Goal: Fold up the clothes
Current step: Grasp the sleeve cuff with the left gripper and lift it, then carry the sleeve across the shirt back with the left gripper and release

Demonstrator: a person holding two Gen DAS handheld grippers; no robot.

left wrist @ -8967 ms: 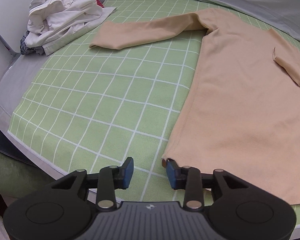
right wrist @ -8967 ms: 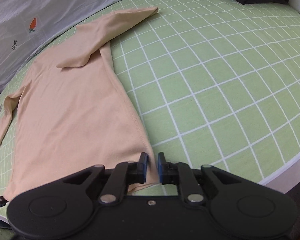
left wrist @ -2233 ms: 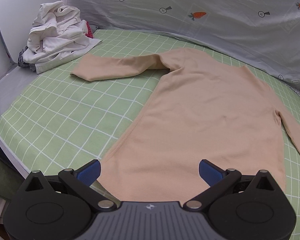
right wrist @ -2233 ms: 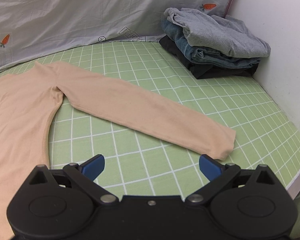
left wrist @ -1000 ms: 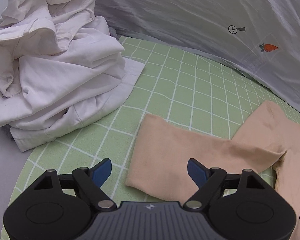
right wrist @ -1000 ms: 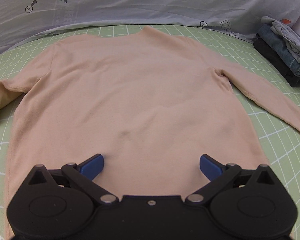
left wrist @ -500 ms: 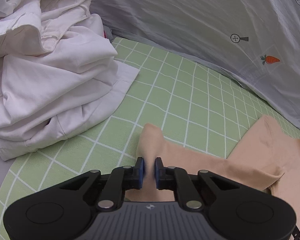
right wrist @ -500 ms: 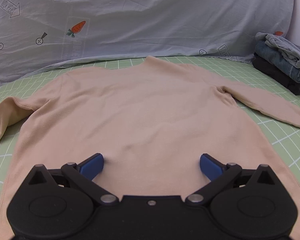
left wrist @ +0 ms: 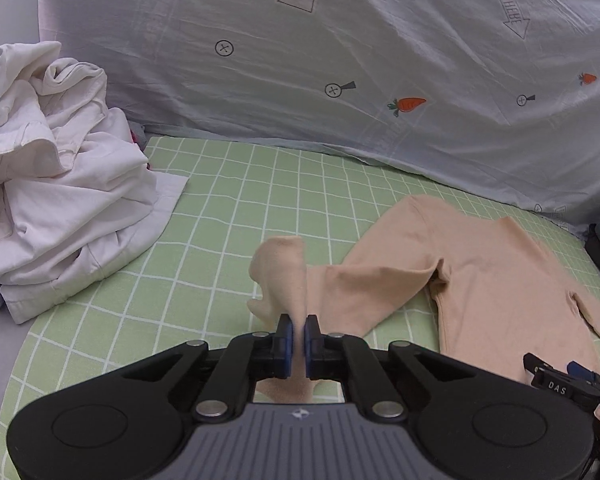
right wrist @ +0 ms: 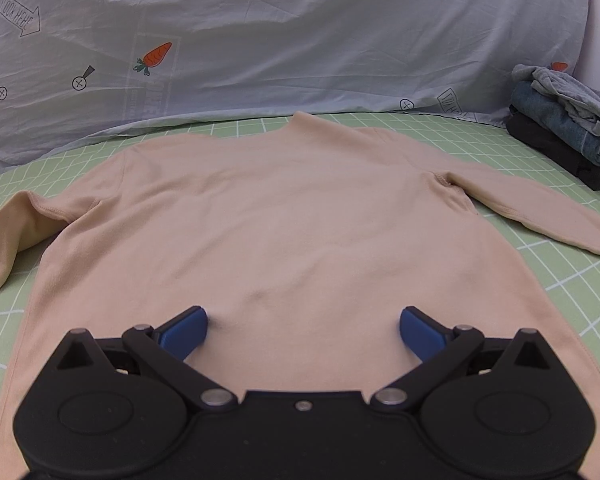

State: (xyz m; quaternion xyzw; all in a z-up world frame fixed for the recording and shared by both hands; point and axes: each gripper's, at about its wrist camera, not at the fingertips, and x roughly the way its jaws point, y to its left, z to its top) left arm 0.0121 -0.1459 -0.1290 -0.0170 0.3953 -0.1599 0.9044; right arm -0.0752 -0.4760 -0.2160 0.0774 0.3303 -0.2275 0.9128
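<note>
Left gripper [left wrist: 296,334]: pinching the cuff end of the left sleeve [left wrist: 282,276] between its blue pads, jaws nearly together on the cloth, cuff standing up off the bed in a limp peak while the rest of the sleeve is trailing back to the shoulder.

Right gripper [right wrist: 303,330]: spreading wide, holding nothing, hovering over the lower middle of the shirt [right wrist: 284,216].

Progress, as a judgement: barely starting. Shirt lying flat and spread out in the middle of the bed [left wrist: 228,216], collar toward the far edge, body unfolded, right sleeve [right wrist: 540,220] reaching out toward the right edge untouched. Appearing to be the first sleeve fold. Remaining: bringing this sleeve across the body, doing the same with the other, then folding the body.

Materials: shirt showing a soft, thin, peach-coloured knit, draping and creasing easily, seams visible at the armholes. Bed wearing a light green sheet with a white grid, lying smooth. Grey printed cloth [left wrist: 380,80] with carrots and arrows rising along the far edge, finely wrinkled. White clothes [left wrist: 56,176] sitting crumpled at the far left corner, apparently waiting. Folded stack [right wrist: 564,120] of grey, denim-blue and black clothes sitting at the far right corner.
</note>
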